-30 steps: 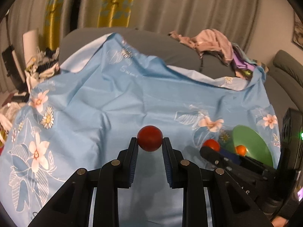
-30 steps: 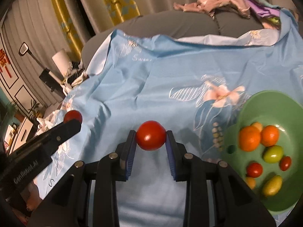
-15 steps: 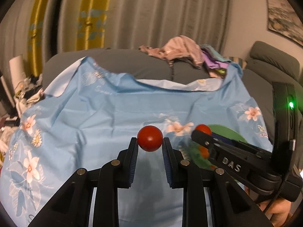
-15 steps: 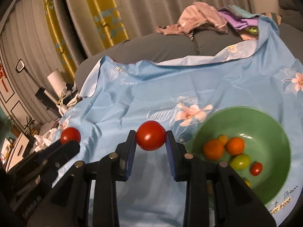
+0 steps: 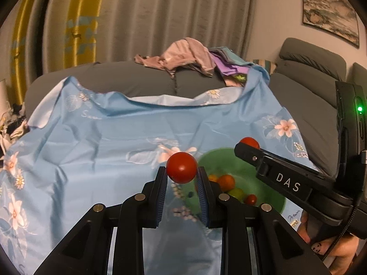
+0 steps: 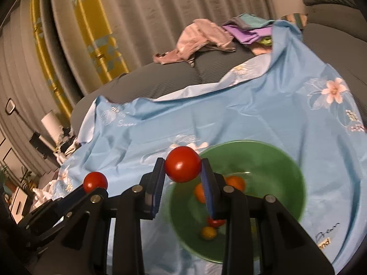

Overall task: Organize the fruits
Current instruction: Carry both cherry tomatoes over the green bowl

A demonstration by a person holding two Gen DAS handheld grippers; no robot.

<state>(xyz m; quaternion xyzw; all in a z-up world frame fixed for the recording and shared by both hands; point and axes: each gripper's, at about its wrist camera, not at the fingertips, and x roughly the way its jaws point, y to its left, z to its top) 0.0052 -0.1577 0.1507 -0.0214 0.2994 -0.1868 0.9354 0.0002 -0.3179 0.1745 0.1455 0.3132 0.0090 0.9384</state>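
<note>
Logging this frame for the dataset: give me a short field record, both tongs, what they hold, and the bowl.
left tongs: shut on a red tomato
right tongs: shut on a second red tomato
green bowl: on the blue floral cloth, holds orange, red and yellow-green fruits
position: both tomatoes held in the air, near the bowl's rim
clothes pile: on the grey sofa behind

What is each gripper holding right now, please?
Left gripper: shut on a red tomato.
Right gripper: shut on another red tomato, near the green bowl.
</note>
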